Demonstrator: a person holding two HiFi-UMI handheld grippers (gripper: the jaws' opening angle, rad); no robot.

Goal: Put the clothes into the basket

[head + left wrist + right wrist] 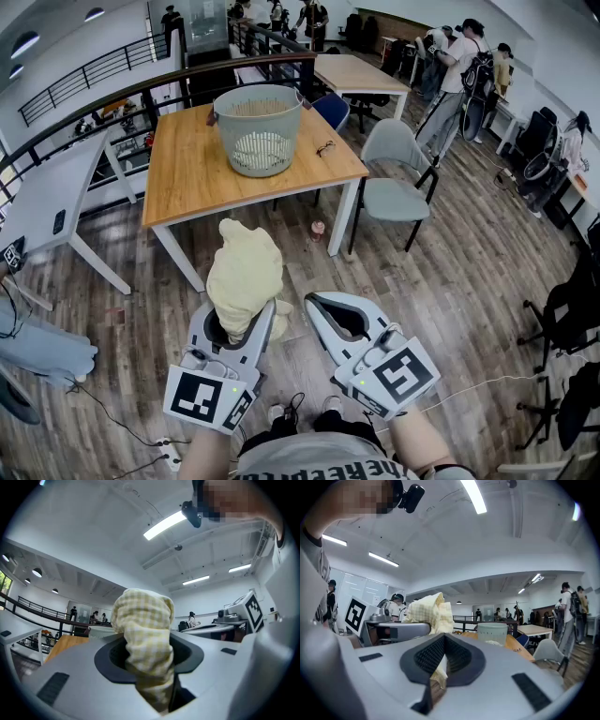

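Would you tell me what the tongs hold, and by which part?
The left tongs clamp the pale yellow checked cloth by its bunched lower part; right tongs hold nothing.

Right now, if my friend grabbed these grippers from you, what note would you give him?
Left gripper: shut on the yellow cloth.
Right gripper: jaws together beside the cloth, seemingly empty.
Basket: on the wooden table ahead, no clothes visible inside.
Done: cloth picked up.
Left: carry it to the basket, drop it in.
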